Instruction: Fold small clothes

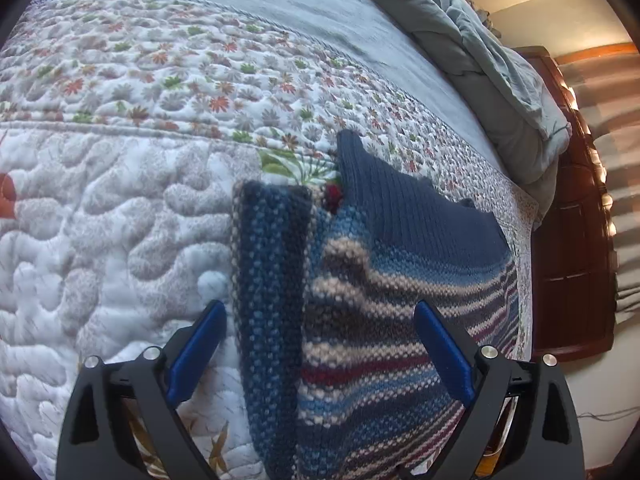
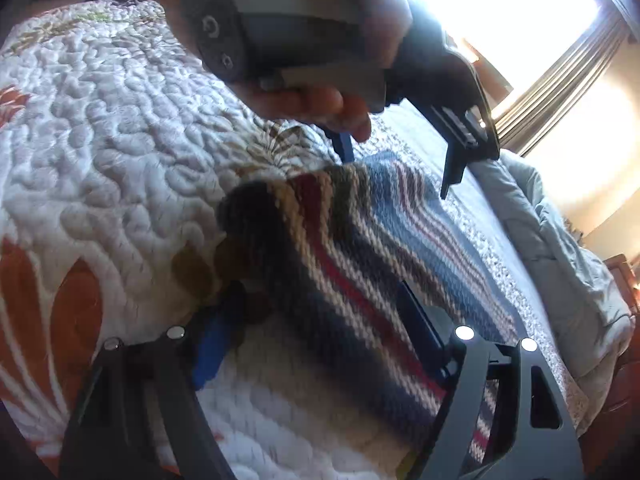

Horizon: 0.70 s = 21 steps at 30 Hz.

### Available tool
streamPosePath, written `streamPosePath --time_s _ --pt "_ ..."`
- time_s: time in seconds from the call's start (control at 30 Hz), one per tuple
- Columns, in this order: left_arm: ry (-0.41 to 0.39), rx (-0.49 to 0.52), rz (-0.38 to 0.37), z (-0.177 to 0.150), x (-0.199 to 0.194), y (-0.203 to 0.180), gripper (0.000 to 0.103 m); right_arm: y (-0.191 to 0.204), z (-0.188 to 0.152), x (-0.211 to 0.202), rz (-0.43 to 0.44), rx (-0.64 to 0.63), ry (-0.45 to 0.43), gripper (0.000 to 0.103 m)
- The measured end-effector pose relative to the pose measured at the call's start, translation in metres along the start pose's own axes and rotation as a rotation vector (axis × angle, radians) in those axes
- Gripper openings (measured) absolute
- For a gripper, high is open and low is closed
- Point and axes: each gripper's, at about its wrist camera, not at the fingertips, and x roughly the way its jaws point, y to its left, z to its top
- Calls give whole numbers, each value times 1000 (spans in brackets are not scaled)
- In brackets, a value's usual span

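Knitwear is lying across a quilted bed: a striped sweater (image 1: pixel 360 320) in navy, blue, cream and dark red, its weave nubbly and coarse, with a plain ribbed navy panel (image 1: pixel 400 208) at its far end. No brand, label or writing is showing anywhere that can be read.

From the left wrist view, the left gripper (image 1: pixel 320 344) is standing with its jaws wide apart, blue pads on black arms, and the sweater is running between them without either pad pressing on it. One folded strip (image 1: pixel 268 280) of the knit is lying lengthwise just inside the left-hand jaw, its long edge straight.

In the right wrist view, the right gripper (image 2: pixel 320 344) is likewise sitting with jaws spread; the sweater's rounded, bunched end (image 2: pixel 256 216) is resting ahead of and between them (the picture is blurred here, so contact with the pads cannot be told). Beyond those jaws, a hand (image 2: pixel 320 92) is holding the other gripper's grey handle above the knit.

Under everything, the quilt (image 1: pixel 100 240) is puffy, stitched in wandering loops, with a flowered border (image 1: pixel 180 80) farther ahead and orange leaf shapes off to the left-hand jaw's side. Open quilt is lying to that side; a rumpled grey blanket (image 1: pixel 500 80) and dark wooden furniture (image 1: pixel 572 240) are bounding the other.
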Motion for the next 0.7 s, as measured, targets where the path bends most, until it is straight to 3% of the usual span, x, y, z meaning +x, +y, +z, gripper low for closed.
streamPosePath --time_s 0.2,0.27,0.3,0.33,0.4,0.43,0.57,0.7 --pt "10 25 29 9 8 -6 95 0 9 10 -39 56 -17 77" --pt "7 29 31 11 9 -7 88 3 9 9 -44 48 -29 75" --pt "1 26 33 12 8 -6 75 4 8 9 -45 45 -38 74" --pt "-1 16 32 13 7 -4 57 4 9 9 -43 45 -43 70" --pt "0 2 37 14 8 0 47 5 8 9 -29 46 -51 58" --pt "3 16 47 12 8 -1 40 4 8 10 -24 48 -52 44" --pt "-12 32 103 11 3 -12 30 -13 6 13 20 90 -82 16" --pt "-43 33 167 16 -14 -35 25 -39 9 -5 76 182 -127 12"
